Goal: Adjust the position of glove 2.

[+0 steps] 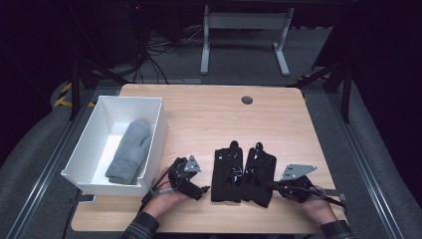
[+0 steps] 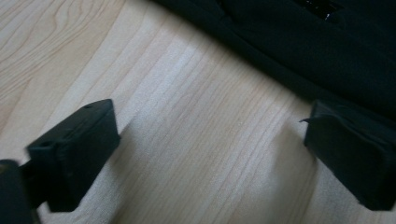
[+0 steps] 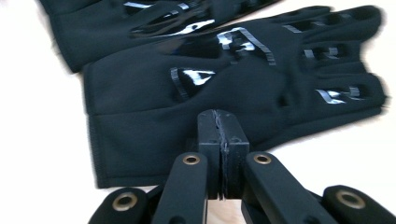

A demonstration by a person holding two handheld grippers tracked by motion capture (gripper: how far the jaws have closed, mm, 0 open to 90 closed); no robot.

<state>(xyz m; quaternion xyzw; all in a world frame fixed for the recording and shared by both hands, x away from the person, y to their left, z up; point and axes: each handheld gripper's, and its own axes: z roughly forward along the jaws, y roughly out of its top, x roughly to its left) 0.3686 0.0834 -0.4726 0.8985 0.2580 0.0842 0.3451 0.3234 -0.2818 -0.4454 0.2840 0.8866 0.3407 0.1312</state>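
1. Two black gloves lay flat, side by side and touching, on the near middle of the table: the left black glove (image 1: 228,173) and the right black glove (image 1: 258,174). Each ran lengthwise away from you, fingers pointing to the far edge and cuffs toward you, with glossy patches facing up.
2. One grey mitten (image 1: 129,150) lay inside the white bin (image 1: 158,130), its long axis running near to far and leaning slightly right, rounded tip at the far end.
3. Your left gripper (image 1: 198,189) sat just left of the left glove's cuff, its jaws spread wide over bare wood, one jaw tip at the glove's edge in the left gripper view.
4. Your right gripper (image 1: 272,185) lay at the right glove's cuff, its jaws pressed together; in the right gripper view they sat over the cuff hem, and I could not tell whether any cloth was pinched between them.
5. The table (image 1: 209,114) was light wood with one dark round grommet (image 1: 247,100) near its far edge.
6. Beyond it lay grey floor, loose cables and a white desk frame (image 1: 244,35) in a dark room.
7. Count: two gloves, one mitten, one bin, two grippers.
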